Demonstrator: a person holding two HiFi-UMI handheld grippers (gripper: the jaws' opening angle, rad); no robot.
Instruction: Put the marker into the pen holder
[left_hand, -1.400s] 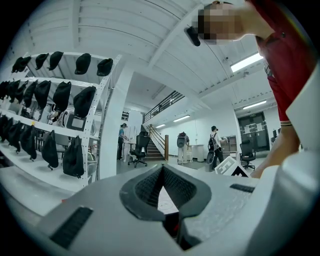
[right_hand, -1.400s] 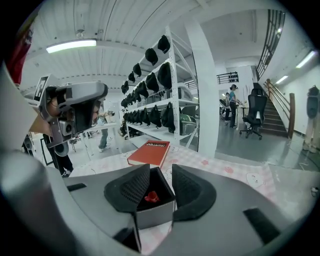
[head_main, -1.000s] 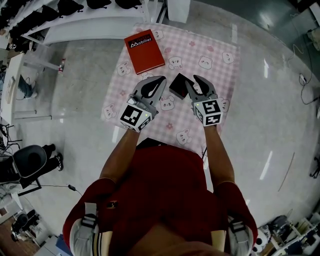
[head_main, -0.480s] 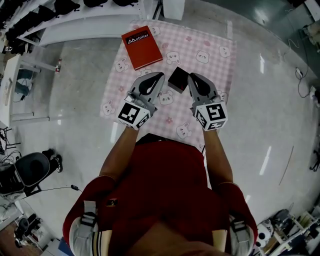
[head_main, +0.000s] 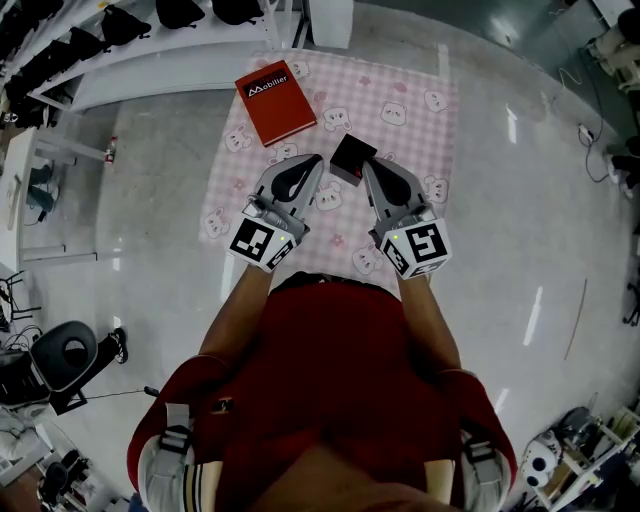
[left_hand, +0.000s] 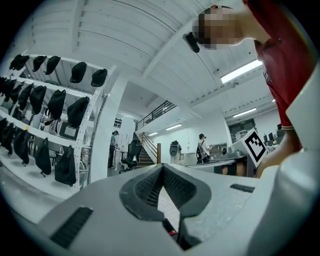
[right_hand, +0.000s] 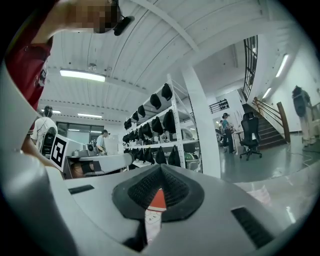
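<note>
Two tools, left tool (head_main: 317, 161), right tool (head_main: 369, 166), one red book (head_main: 275, 102), one black pen holder (head_main: 352, 158), one pink checked cloth (head_main: 405, 125)

We reach our left arm (head_main: 236, 312) and right arm (head_main: 428, 322) forward and down, side by side. Our left gripper (head_main: 316, 162) and right gripper (head_main: 369, 166) tilt tips toward each other, each with its jaws closed tip to tip and nothing between them.
</note>
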